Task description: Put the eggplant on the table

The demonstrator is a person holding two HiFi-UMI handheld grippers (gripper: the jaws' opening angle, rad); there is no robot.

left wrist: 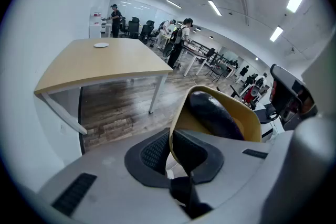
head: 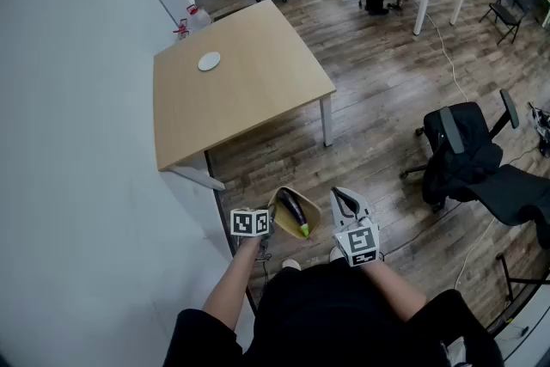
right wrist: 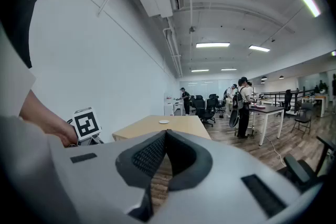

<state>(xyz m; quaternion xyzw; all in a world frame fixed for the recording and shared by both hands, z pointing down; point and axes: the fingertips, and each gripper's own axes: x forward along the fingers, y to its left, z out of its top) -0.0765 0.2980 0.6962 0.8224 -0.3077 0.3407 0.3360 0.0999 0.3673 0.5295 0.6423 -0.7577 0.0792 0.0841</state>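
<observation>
A dark purple eggplant (head: 293,212) (left wrist: 215,115) lies in a yellow bowl (head: 312,224) (left wrist: 179,110) held in the air close to the person's body. My left gripper (head: 271,223) (left wrist: 171,136) is shut on the bowl's near rim, with the thin wall pinched between its pads. My right gripper (head: 344,198) (right wrist: 165,136) hovers just right of the bowl, shut with nothing in it. The light wooden table (head: 232,90) (left wrist: 100,63) (right wrist: 173,124) stands ahead, a step or two away.
A small white disc (head: 209,61) (left wrist: 101,45) lies on the table's far left part. A white wall runs along the left. A black office chair (head: 468,159) stands to the right on the wood floor. Desks, chairs and people (left wrist: 181,39) fill the far end of the room.
</observation>
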